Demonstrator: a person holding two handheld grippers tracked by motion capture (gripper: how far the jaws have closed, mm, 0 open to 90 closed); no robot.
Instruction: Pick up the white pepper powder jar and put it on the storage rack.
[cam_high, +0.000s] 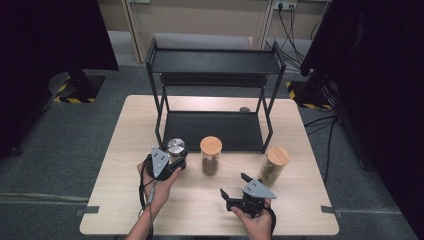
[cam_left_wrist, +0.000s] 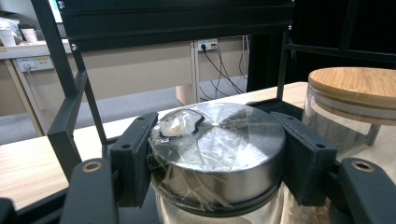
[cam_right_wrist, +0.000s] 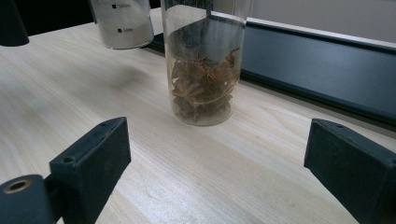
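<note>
A glass jar with a steel lid (cam_high: 176, 146) stands on the wooden table (cam_high: 125, 200) in front of the black rack's left leg. My left gripper (cam_high: 175, 157) is shut on it; in the left gripper view both black pads press the sides of the steel lid (cam_left_wrist: 224, 140), which is wrapped in clear film. A jar with a wooden lid (cam_high: 211, 155) holding star anise (cam_right_wrist: 201, 88) stands just to its right. My right gripper (cam_high: 234, 184) is open near the front edge, pointing at that jar from a short distance, with bare table between its fingers (cam_right_wrist: 93, 158).
A black two-tier rack (cam_high: 215, 62) stands on the rear half of the table, its lower shelf (cam_high: 215, 131) bare. A third jar with a wooden lid (cam_high: 274, 165) stands at the right, close to my right gripper. Dark stands and cables flank the table.
</note>
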